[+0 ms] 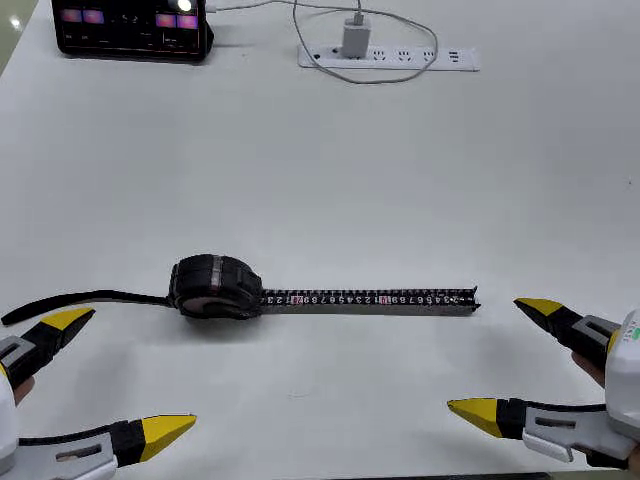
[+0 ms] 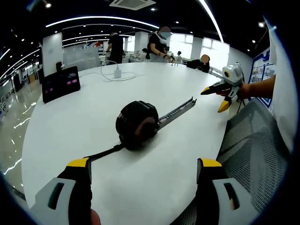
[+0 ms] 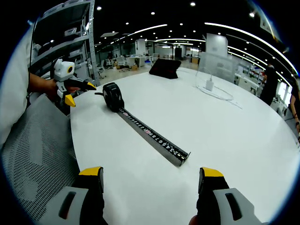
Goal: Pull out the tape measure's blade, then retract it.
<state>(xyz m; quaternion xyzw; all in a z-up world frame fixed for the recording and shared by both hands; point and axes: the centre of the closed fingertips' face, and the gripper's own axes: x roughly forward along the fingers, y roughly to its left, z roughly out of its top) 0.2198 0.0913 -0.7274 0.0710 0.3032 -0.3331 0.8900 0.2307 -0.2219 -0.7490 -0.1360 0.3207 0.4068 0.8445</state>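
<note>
A black tape measure (image 1: 215, 288) lies on the white table, its dark numbered blade (image 1: 370, 299) drawn out to the right and ending in a hook (image 1: 474, 297). A black wrist strap (image 1: 80, 301) trails left from the case. My left gripper (image 1: 118, 375) stands open at the lower left, just short of the case (image 2: 137, 123), holding nothing. My right gripper (image 1: 505, 355) stands open at the lower right, a little past the blade's hook end (image 3: 182, 158), holding nothing. Each gripper's yellow fingertips (image 2: 78, 163) (image 3: 90, 172) are spread wide.
A dark tablet (image 1: 132, 28) stands at the far left of the table. A white power strip (image 1: 390, 56) with a plugged charger and cable lies at the far middle. A grey mesh chair seat (image 2: 255, 150) sits by the table's near edge. People sit beyond the table's far side.
</note>
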